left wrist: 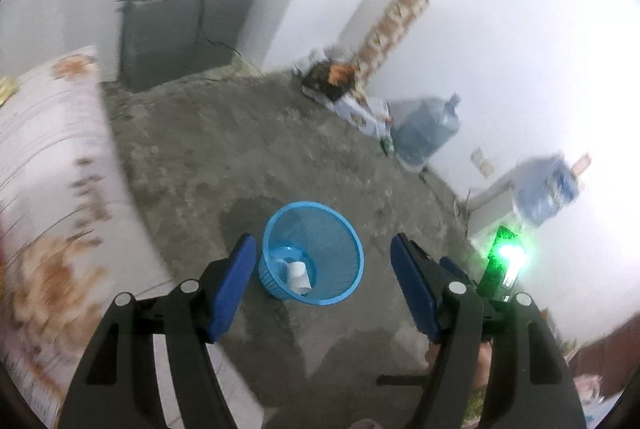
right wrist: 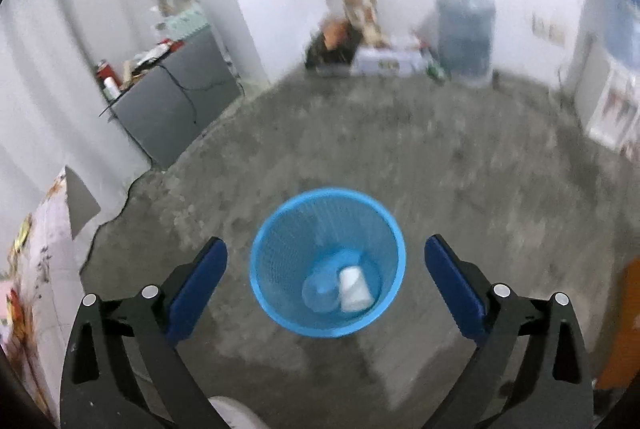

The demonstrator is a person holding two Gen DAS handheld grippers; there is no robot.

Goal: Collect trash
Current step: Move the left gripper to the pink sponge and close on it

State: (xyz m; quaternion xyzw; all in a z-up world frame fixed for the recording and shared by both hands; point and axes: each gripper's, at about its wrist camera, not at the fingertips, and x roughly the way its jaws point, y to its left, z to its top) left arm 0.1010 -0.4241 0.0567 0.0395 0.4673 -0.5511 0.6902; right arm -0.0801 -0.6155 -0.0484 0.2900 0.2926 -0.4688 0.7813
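Observation:
A blue mesh wastebasket [left wrist: 344,229] [right wrist: 280,241] stands on the grey concrete floor. Inside it lies a white paper cup [left wrist: 298,275] [right wrist: 354,289], and in the right wrist view a clear plastic piece [right wrist: 318,293] sits beside the cup. My left gripper [left wrist: 322,249] hovers above the basket, open, with nothing between its blue pads. My right gripper [right wrist: 326,257] also hangs over the basket, open wide and empty. Beyond my left gripper's right finger the other gripper's body [left wrist: 502,261] shows with a green light.
A bed with a floral cover [left wrist: 52,165] [right wrist: 36,269] lies at the left. A grey cabinet [left wrist: 176,33] [right wrist: 176,105] with clutter stands at the back. Two water jugs [left wrist: 426,131] [right wrist: 466,29], boxes [right wrist: 388,59] and a white dispenser [right wrist: 608,89] line the far wall.

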